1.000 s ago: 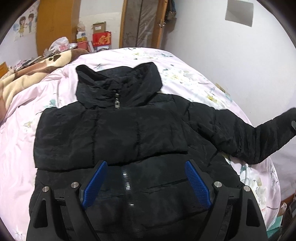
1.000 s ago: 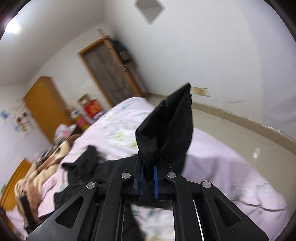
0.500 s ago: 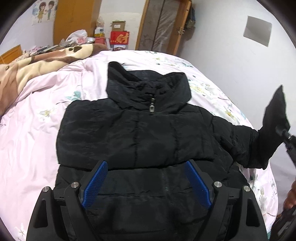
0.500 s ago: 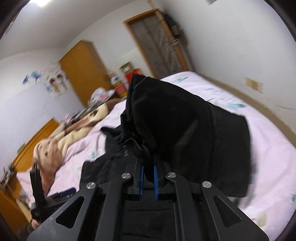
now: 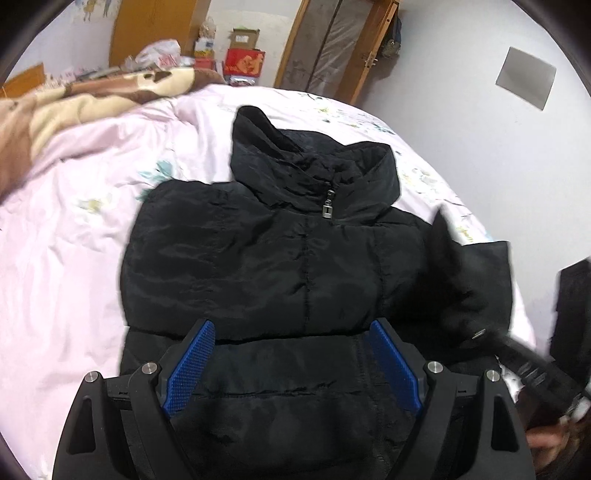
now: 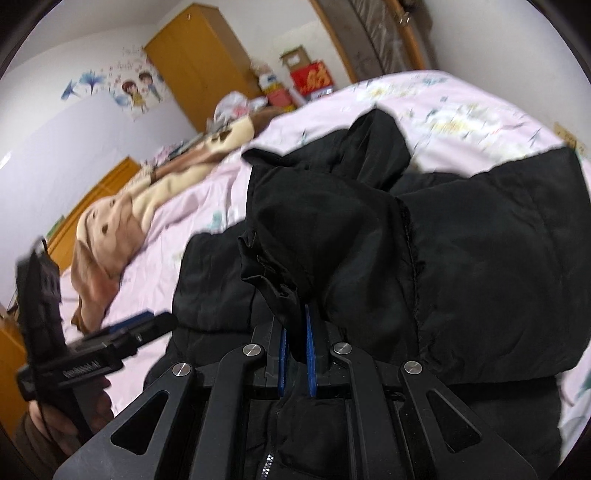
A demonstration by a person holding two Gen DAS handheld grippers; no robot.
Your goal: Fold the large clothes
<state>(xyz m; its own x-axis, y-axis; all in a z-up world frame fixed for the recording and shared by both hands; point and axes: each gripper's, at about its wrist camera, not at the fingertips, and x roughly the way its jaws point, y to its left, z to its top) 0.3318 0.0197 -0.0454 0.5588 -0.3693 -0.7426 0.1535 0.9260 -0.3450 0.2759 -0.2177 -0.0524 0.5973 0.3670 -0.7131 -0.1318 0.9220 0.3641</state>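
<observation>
A black puffer jacket [image 5: 280, 258] lies front up on the pink bedsheet [image 5: 74, 266], its collar [image 5: 314, 173] toward the far end and a zip pull [image 5: 328, 208] below it. My left gripper [image 5: 291, 365] hovers open over the jacket's lower front, with nothing between its blue pads [image 5: 190, 369]. My right gripper [image 6: 294, 325] is shut on the cuff of the jacket's right sleeve [image 6: 332, 240]. The sleeve is drawn in over the jacket's body. In the left wrist view the right gripper [image 5: 517, 354] shows at the jacket's right side.
A brown and cream blanket [image 5: 85, 99] is heaped at the far left of the bed. Behind the bed stand a wooden wardrobe [image 5: 155, 29], boxes [image 5: 243, 62] and a door [image 5: 332, 44]. The bed's right edge meets a white wall [image 5: 480, 147].
The right gripper has carried the sleeve from out beyond the bed's right edge inward and down onto the jacket's body. The left gripper has shifted sideways over the jacket and stayed open.
</observation>
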